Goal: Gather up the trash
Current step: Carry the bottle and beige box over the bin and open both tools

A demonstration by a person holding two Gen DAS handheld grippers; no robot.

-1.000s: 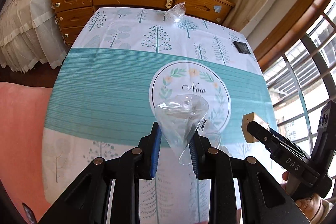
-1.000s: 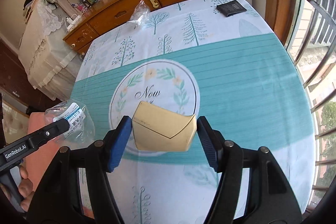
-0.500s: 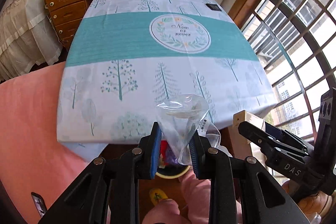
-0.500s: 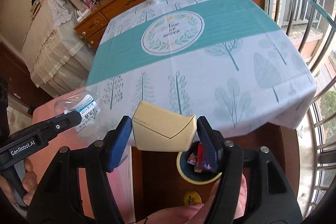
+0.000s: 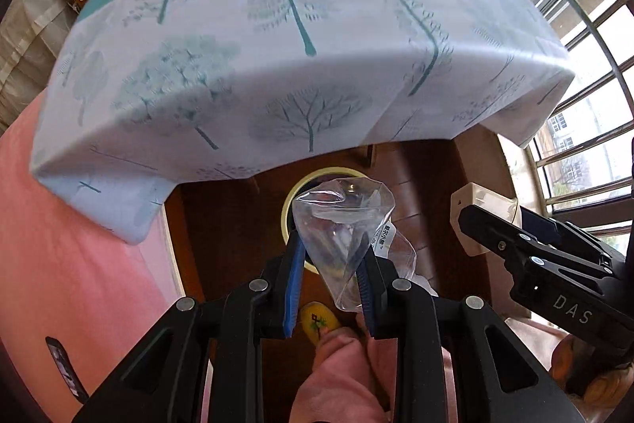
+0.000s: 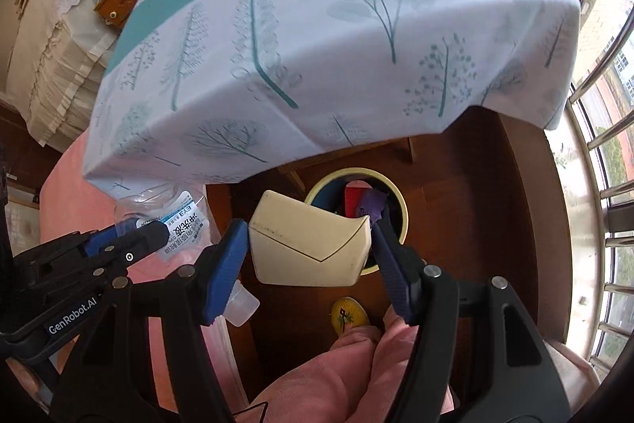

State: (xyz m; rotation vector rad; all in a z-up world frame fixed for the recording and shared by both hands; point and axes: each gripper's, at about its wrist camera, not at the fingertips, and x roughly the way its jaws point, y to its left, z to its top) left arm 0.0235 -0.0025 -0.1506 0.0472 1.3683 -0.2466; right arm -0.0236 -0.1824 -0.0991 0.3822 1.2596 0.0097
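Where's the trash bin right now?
On the wooden floor by the table's near edge: the trash bin shows behind the cream box in the right gripper.

Much of the yellow-rimmed bin (image 5: 286,209) is hidden behind the clear plastic bag (image 5: 340,224) in the left wrist view. In the right wrist view, its near rim is covered by the cream box (image 6: 309,244). The printed label (image 5: 383,236) is too small to be read.

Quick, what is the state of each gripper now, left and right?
Left gripper: closed on the clear plastic bottle.
Right gripper: closed on the cream box.
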